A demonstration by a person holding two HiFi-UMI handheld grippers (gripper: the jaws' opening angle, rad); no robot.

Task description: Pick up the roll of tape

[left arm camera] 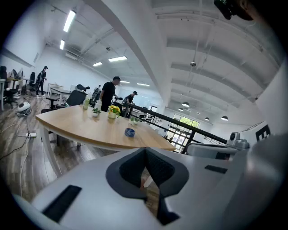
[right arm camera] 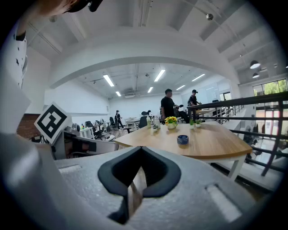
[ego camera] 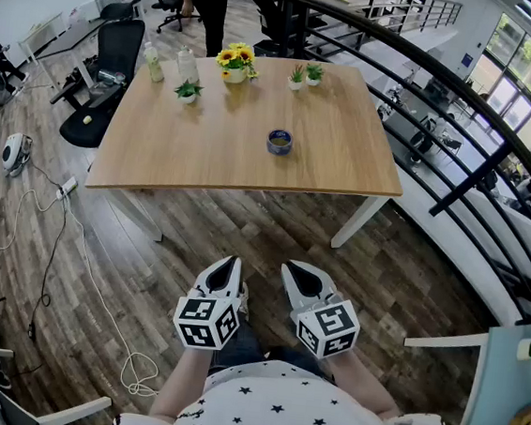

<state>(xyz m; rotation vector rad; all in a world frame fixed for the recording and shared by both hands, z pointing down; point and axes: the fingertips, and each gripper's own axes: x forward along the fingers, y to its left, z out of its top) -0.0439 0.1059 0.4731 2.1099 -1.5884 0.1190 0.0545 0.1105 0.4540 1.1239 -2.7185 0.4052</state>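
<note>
A: What's the layout?
B: The desk (ego camera: 206, 153) fills the upper middle of the frame. Low at bottom centre, well short of it, are the left tool (ego camera: 225, 271) and right tool (ego camera: 302, 279), both fully closed with nothing in them.
A: And the tape (ego camera: 279, 141)?
B: It lies flat on the desk, right of centre. I'd walk closer, open one tool wide first, then straddle its wall and squeeze gently.
</note>
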